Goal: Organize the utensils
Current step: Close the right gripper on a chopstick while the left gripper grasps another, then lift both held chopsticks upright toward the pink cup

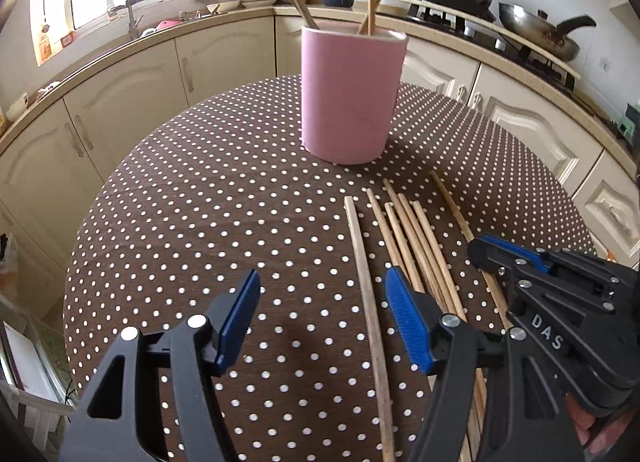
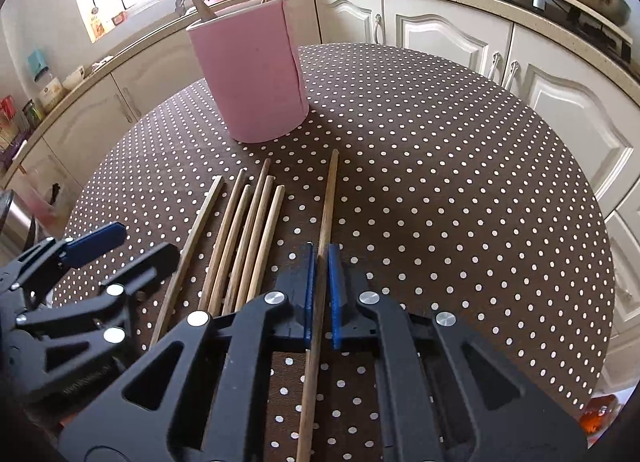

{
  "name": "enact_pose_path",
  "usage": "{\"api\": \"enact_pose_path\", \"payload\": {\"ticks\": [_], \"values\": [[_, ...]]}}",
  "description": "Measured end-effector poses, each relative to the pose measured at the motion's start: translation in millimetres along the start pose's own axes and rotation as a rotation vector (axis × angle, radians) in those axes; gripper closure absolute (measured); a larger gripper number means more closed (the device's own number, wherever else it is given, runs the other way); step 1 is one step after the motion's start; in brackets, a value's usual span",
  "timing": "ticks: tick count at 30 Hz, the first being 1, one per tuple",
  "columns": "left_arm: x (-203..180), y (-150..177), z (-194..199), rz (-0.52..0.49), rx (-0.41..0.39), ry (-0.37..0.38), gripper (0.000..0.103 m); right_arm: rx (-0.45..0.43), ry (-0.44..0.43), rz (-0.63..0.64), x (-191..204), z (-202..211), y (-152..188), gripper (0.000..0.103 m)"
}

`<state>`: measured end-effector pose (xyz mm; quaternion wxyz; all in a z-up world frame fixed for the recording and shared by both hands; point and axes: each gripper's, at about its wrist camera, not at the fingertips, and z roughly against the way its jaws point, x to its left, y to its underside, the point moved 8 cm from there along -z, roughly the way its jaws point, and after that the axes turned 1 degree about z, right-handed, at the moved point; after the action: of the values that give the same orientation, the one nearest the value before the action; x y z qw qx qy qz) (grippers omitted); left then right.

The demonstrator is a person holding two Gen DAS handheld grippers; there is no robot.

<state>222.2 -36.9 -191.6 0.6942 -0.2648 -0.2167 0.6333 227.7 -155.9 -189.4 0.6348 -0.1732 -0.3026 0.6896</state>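
— Starting from the left, what do your tongs hold?

— My left gripper (image 1: pixel 322 312) hangs with jaws apart over the polka-dot tablecloth (image 1: pixel 192 197), nothing between them; a pale chopstick (image 1: pixel 370 302) lies just inside its right pad.

— Then?

— Five loose chopsticks (image 2: pixel 244 238) lie side by side, short of the pink utensil holder (image 2: pixel 252 73).

— And the right?

— My right gripper (image 2: pixel 320 262) is clamped on the darker chopstick (image 2: pixel 327 201), which lies on the cloth.
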Motion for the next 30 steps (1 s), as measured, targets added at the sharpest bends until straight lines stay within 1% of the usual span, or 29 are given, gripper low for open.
{"api": "enact_pose_path", "payload": {"ticks": [6, 8, 9, 10, 11, 13, 16, 26, 30], "values": [[-7, 0, -18, -0.007, 0.051, -0.045, 0.038, -0.001, -0.028, -0.022, -3, 0, -1, 0.096], [-7, -3, -20, 0.007, 0.044, -0.053, 0.039, -0.001, -0.032, -0.025, -2, 1, 0, 0.096], [-5, -5, -21, 0.02, 0.041, -0.057, 0.041, -0.001, -0.034, -0.026, -3, 1, 1, 0.096], [-2, -6, -22, 0.034, 0.035, -0.074, 0.054, -0.001, -0.036, -0.028, -4, 1, 0, 0.096], [3, -9, -22, 0.055, 0.027, -0.095, 0.073, -0.001, -0.039, -0.03, -4, 1, 0, 0.096], [14, -11, -22, 0.102, 0.018, -0.108, 0.094, 0.0, -0.042, -0.033, -5, 2, 1, 0.096], [18, -11, -22, 0.155, 0.014, -0.054, 0.097, -0.001, -0.037, -0.031, -3, 3, 2, 0.096], [23, -9, -21, 0.179, 0.004, -0.05, 0.097, -0.006, -0.022, -0.039, -3, 7, 2, 0.096], [26, -8, -13, 0.171, -0.017, -0.038, 0.097, -0.018, -0.027, -0.041, -2, 10, 1, 0.096]]}}
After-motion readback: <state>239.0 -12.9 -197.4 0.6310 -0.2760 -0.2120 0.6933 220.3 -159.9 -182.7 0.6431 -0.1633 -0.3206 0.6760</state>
